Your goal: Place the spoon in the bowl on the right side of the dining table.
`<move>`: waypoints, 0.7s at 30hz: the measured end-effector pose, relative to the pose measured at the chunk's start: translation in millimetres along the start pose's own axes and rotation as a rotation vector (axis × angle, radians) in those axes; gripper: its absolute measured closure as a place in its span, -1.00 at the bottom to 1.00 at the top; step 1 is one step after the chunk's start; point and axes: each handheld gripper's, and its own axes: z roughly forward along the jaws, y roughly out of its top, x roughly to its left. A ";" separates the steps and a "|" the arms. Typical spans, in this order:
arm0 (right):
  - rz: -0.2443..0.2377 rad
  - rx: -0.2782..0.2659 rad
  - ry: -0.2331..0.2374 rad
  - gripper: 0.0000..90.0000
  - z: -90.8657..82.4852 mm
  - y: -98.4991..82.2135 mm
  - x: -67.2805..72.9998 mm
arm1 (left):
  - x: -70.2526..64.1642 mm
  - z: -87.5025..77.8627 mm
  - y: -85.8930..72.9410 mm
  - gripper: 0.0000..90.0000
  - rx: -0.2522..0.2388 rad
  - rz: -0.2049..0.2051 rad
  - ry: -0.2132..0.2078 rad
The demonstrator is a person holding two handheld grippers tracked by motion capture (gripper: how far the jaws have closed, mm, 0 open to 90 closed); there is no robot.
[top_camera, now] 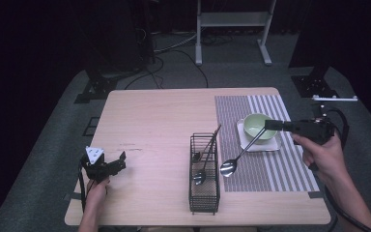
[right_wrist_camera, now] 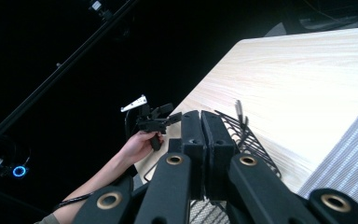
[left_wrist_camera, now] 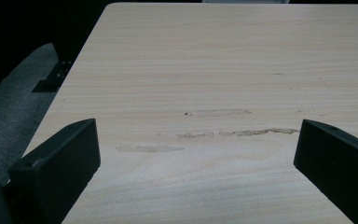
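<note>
My right gripper (top_camera: 269, 124) hovers over the green bowl (top_camera: 257, 124) at the table's right side, shut on the handle end of a metal spoon (top_camera: 228, 167). The spoon slants down to the left, with its bowl over the striped placemat (top_camera: 270, 164). In the right gripper view the two jaws (right_wrist_camera: 201, 116) press flat together. My left gripper (top_camera: 121, 161) rests near the table's front left, held by a hand. It is open, and in the left gripper view nothing but bare wood lies between its jaws (left_wrist_camera: 198, 140).
A black wire basket (top_camera: 204, 195) stands at the front centre with spoons (top_camera: 200, 177) leaning in it. The green bowl sits on a white square plate (top_camera: 248, 143). The wooden table (top_camera: 154, 121) has dark floor, stands and cables beyond it.
</note>
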 end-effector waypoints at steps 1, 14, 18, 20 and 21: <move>0.000 0.000 0.000 0.96 0.0 0.0 0.0 | 0.0 0.0 0.0 -1.00 0.000 0.000 0.000; 0.047 -0.021 -0.031 0.97 -19.3 -14.2 -22.7 | -0.2 0.3 0.1 -1.00 0.002 0.002 0.002; 0.063 -0.026 -0.046 0.96 -22.9 -17.5 -29.3 | -0.2 0.3 0.1 -1.00 0.003 0.003 0.003; 0.071 -0.027 -0.055 0.96 -24.1 -19.3 -33.1 | -0.2 0.3 0.1 -1.00 0.003 0.003 0.003; 0.076 -0.027 -0.058 0.96 -24.7 -20.1 -34.9 | -0.2 0.3 0.1 -1.00 0.003 0.003 0.003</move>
